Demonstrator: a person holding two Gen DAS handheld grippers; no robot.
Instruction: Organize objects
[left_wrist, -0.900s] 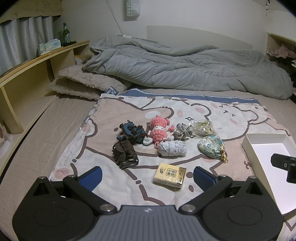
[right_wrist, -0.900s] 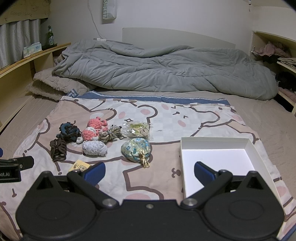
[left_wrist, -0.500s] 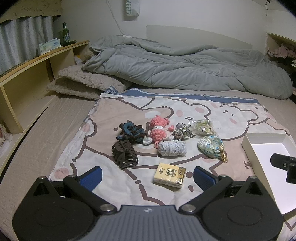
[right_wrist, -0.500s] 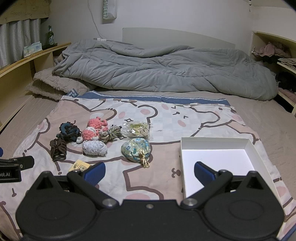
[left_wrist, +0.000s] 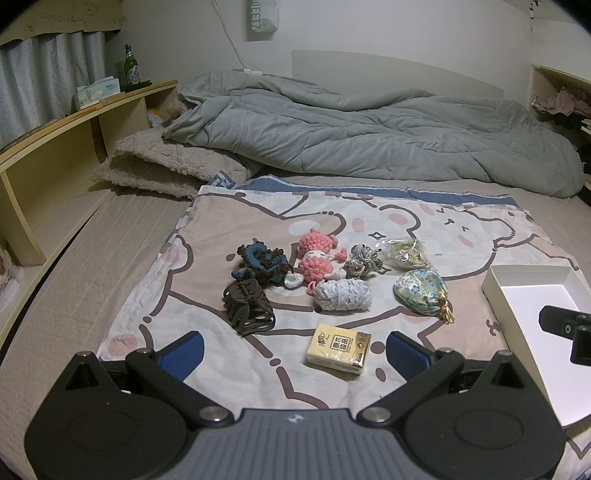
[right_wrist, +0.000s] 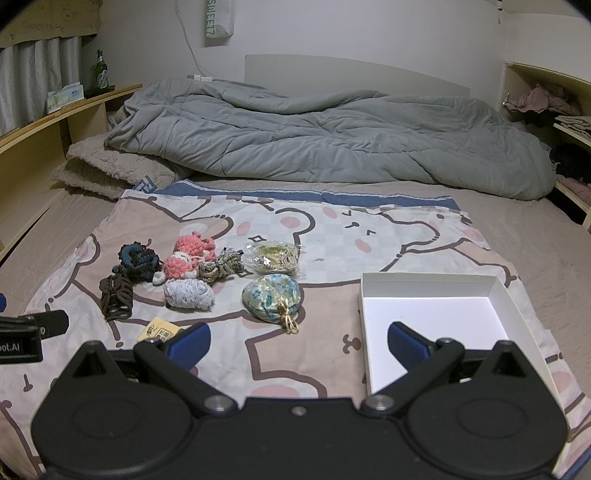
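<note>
Small items lie on a cartoon-print cloth (left_wrist: 332, 221): a yellow tissue pack (left_wrist: 339, 349), a brown hair claw (left_wrist: 248, 305), a dark blue crochet piece (left_wrist: 263, 260), pink crochet dolls (left_wrist: 317, 254), a pale yarn scrunchie (left_wrist: 343, 294), a floral pouch (left_wrist: 421, 291) and a clear bag of hair ties (left_wrist: 405, 253). A white open box (right_wrist: 436, 317) lies to the right. My left gripper (left_wrist: 295, 349) is open and empty, just in front of the tissue pack. My right gripper (right_wrist: 298, 341) is open and empty, between the pouch (right_wrist: 271, 295) and the box.
A grey duvet (left_wrist: 369, 136) is heaped at the back of the bed, with a beige blanket (left_wrist: 166, 166) at its left. Wooden shelves (left_wrist: 55, 140) run along the left, bearing a green bottle (left_wrist: 130, 70). More shelves (right_wrist: 546, 96) with clothes stand at the right.
</note>
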